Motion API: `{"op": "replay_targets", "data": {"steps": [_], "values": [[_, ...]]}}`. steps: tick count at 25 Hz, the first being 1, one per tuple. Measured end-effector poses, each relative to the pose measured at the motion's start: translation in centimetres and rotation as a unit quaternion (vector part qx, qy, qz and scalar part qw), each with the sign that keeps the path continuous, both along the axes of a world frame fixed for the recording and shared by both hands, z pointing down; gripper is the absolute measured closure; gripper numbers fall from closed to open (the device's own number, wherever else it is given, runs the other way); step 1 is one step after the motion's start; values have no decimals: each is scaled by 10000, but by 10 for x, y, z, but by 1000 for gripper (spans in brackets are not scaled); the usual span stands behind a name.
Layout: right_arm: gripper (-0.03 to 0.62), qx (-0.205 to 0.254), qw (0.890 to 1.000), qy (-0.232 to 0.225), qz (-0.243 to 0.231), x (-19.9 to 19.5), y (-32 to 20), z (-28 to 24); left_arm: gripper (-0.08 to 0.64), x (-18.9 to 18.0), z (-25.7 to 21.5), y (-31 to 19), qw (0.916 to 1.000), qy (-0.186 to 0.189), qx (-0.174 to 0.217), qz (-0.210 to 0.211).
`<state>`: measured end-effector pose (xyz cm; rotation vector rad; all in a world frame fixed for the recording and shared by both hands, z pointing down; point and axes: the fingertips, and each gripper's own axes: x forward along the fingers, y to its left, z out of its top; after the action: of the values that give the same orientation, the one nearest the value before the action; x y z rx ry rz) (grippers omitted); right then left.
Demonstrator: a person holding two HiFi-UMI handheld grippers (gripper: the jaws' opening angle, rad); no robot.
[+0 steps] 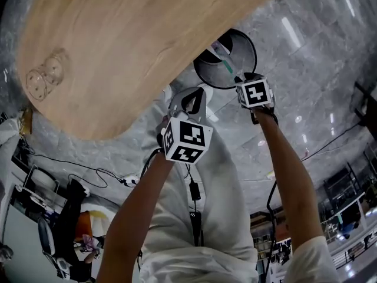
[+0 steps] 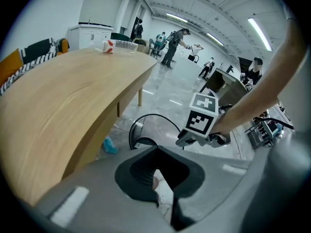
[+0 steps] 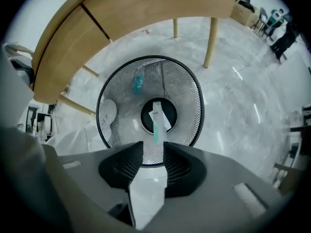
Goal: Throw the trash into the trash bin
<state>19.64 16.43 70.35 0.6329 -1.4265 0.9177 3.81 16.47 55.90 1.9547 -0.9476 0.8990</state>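
The right gripper [image 3: 154, 147] points straight down over the round black wire trash bin [image 3: 187, 84]. Its fingers are a little apart. A long white wrapper with a green band [image 3: 155, 130] hangs between them and reaches below the fingertips into the bin. The left gripper [image 2: 156, 152] has its fingers squeezed on crumpled white paper [image 2: 164, 196].
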Motion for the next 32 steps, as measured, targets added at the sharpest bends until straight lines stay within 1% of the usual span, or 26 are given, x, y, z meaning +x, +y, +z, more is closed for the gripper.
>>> {"op": "replay_targets", "data": {"steps": [3, 5, 8, 11, 12, 15, 19, 24, 28, 32], "values": [[456, -86, 9998, 154, 8, 2, 3, -7, 560, 1, -5, 0, 10000, 16, 16, 60], [459, 167, 9998, -34, -87, -4, -5, -10, 560, 1, -9, -2, 9999, 17, 37, 92], [493, 657, 9972, -333, -130, -12, -21, -25, 560, 2, -16, -7, 9998, 3, 106, 156], [562, 882, 9952, -380, -161, -14, -25, -43, 560, 3, -25, -11, 9997, -13, 160, 197], [569, 918, 9948, -427, -141, -15, -26, -47, 560, 3, -28, -12, 9996, -21, 175, 214], [569, 975, 9930, -673, 1, -22, -27, -58, 560, 2, -35, -15, 9994, -46, 228, 270], [568, 1250, 9885, -831, 167, -30, -38, -83, 560, 3, -48, -18, 9990, -39, 298, 345], [568, 1701, 9779, -1117, 489, -38, -59, -124, 560, 7, -71, -28, 9986, -11, 383, 358], [568, 2020, 9694, -1194, 725, -44, -74, -161, 560, 8, -98, -40, 9981, 118, 483, 370], [568, 2237, 9617, -1276, 942, -54, -92, -195, 560, 7, -125, -61, 9969, 224, 641, 403]]}}
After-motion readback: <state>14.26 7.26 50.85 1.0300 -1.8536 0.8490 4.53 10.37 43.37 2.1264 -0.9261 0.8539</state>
